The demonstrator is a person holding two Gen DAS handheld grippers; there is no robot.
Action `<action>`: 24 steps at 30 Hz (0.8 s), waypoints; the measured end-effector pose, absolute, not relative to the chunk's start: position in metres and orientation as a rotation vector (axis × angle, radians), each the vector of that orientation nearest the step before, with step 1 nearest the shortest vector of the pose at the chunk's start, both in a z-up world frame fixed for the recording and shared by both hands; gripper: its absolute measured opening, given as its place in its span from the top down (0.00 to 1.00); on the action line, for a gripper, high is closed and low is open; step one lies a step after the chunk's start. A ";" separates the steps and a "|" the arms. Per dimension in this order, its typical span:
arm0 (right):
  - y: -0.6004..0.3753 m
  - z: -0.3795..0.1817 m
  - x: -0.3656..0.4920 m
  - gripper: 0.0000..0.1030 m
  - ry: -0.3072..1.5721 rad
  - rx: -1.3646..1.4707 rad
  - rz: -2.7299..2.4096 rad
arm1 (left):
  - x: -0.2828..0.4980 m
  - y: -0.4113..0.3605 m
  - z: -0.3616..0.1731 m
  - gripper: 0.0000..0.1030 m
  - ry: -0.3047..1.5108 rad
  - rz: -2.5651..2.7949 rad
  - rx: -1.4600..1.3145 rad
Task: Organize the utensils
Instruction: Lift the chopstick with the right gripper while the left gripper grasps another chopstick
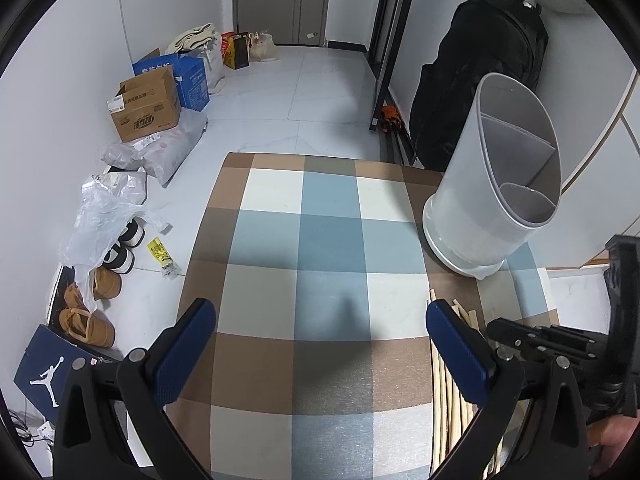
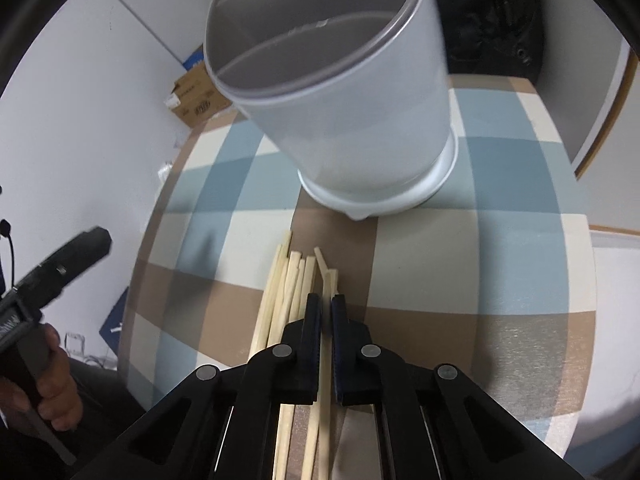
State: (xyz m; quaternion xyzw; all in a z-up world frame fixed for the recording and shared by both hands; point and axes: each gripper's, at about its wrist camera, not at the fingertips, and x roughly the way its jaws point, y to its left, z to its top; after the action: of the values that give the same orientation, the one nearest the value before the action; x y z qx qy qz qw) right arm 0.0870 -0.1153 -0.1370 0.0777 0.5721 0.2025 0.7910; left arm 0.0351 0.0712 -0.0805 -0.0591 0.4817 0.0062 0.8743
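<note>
A pile of pale wooden chopsticks (image 2: 286,284) lies on the checked tablecloth (image 2: 460,280), near its front. My right gripper (image 2: 326,304) is shut on one chopstick (image 2: 327,360) at the right side of the pile, low over the cloth. A white divided utensil holder (image 2: 344,92) stands just beyond the pile, its compartments bare. In the left wrist view my left gripper (image 1: 320,320) is open and holds nothing above the cloth (image 1: 304,232). The chopsticks (image 1: 448,392) lie by its right finger and the holder (image 1: 496,176) stands at the far right.
The table's left edge drops to a tiled floor with cardboard boxes (image 1: 146,104), plastic bags (image 1: 104,216) and shoes (image 1: 86,324). A black backpack (image 1: 476,76) hangs behind the holder. The right gripper's body (image 1: 560,344) shows beside the left one.
</note>
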 end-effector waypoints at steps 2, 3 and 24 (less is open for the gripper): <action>-0.119 -0.136 0.087 0.96 1.223 0.195 0.432 | 0.035 0.068 -0.082 0.01 1.005 0.008 -0.119; -0.124 -0.133 0.087 0.96 1.213 0.214 0.429 | 0.035 0.066 -0.082 0.01 1.006 0.004 -0.117; -0.204 -0.034 0.047 0.96 0.711 0.294 0.353 | 0.036 -0.048 -0.114 0.24 1.206 -0.323 -0.093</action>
State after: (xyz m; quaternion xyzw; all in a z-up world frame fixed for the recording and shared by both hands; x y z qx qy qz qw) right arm 0.0472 -0.2036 -0.0338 0.1425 0.3449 0.1714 0.9118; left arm 0.0365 -0.0484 -0.1140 -0.0435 0.5644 -0.1510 0.8104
